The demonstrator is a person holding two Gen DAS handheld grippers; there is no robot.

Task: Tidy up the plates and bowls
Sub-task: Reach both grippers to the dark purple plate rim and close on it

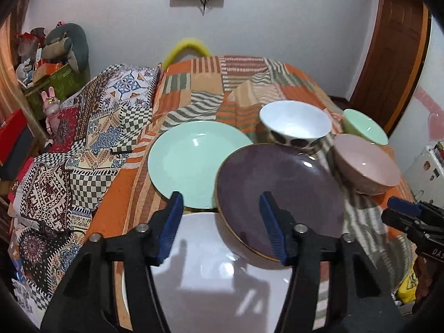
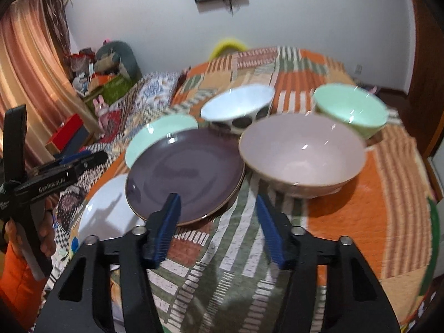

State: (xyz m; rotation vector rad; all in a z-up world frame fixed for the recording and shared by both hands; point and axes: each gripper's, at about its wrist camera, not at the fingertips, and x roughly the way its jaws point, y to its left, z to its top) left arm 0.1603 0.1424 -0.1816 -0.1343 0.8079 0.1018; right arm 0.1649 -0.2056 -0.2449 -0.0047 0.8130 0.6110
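Several dishes lie on a patchwork cover. A purple plate (image 1: 280,191) (image 2: 186,172) rests tilted over the edges of a mint plate (image 1: 191,163) (image 2: 155,133) and a white plate (image 1: 208,277) (image 2: 111,211). Behind them stand a spotted white bowl (image 1: 295,127) (image 2: 236,108), a pink bowl (image 1: 366,163) (image 2: 302,152) and a mint bowl (image 1: 363,127) (image 2: 349,111). My left gripper (image 1: 220,195) (image 2: 97,156) hovers open over the white plate, holding nothing. My right gripper (image 2: 217,197) (image 1: 388,209) is open above the cloth by the purple plate's near rim.
The orange striped cover (image 2: 347,222) drapes a raised surface. A checkered blanket (image 1: 83,152) lies to its left. Boxes, a pink rabbit toy (image 1: 51,108) and stuffed toys crowd the far left. A wooden door (image 1: 394,55) stands at the right. A hand (image 2: 47,236) holds the left gripper.
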